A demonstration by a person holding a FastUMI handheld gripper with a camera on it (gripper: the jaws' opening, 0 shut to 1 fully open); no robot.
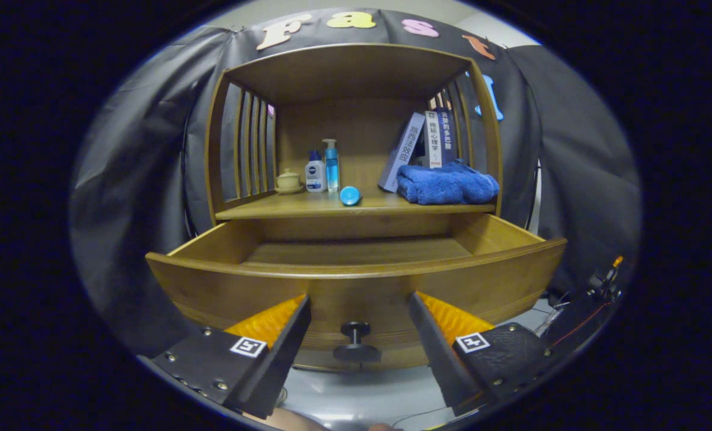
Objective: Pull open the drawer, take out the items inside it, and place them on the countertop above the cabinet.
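The wooden cabinet (pixel 356 78) stands against the booth wall, its drawer (pixel 356 281) pulled out toward the gripper (pixel 359 305), what shows of its floor bare. On the surface (pixel 308 206) above lie a blue towel (pixel 449 184), leaning books (pixel 422 146), bottles (pixel 323 167) and a small blue item (pixel 350 195). The gripper is spread wide, the drawer knob (pixel 356 335) between its fingers, untouched.

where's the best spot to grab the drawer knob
Grip the drawer knob by its narrow stem behind the round cap, coming straight from the front. The open gripper already flanks it, so its fingers should close from left and right.
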